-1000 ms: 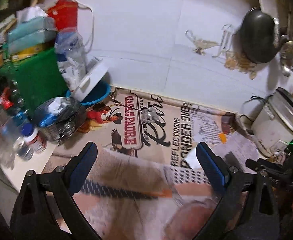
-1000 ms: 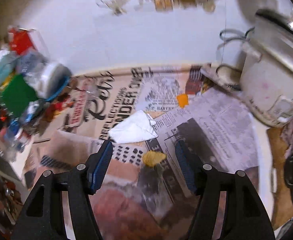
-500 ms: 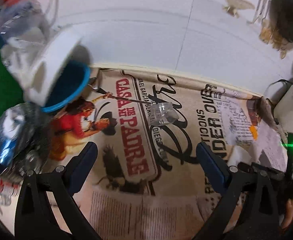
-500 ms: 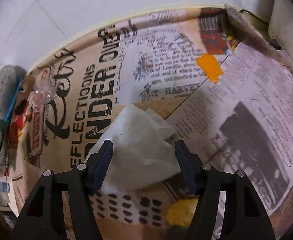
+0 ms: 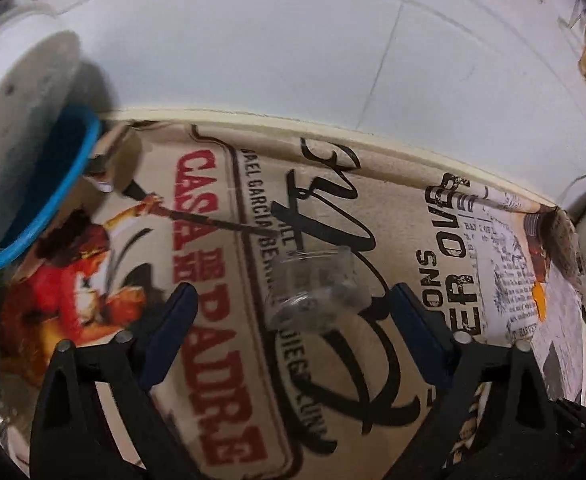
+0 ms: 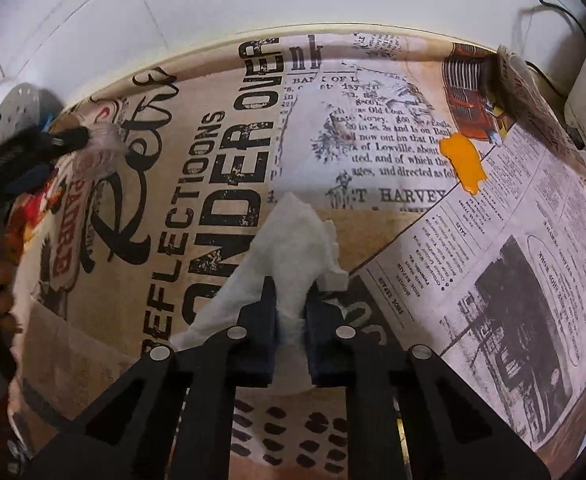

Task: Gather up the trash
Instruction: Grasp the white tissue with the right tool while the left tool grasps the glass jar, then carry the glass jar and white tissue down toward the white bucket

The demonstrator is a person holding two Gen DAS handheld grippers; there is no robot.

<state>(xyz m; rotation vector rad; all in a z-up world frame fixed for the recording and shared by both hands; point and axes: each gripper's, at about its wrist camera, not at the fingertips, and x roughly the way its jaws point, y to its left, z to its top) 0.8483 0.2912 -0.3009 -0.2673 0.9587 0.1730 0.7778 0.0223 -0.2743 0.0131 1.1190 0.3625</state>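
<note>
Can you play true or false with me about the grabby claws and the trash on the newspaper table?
1. The right gripper is pinching the crumpled white paper tissue. True.
2. The left gripper is squeezing the small clear plastic cup. False: its jaws stand wide open, the cup lying between them.
3. The clear cup stands upright. False: it lies on its side.
4. An orange scrap lies on the newspaper-print table cover. True.
5. The tissue is green. False: white.
</note>
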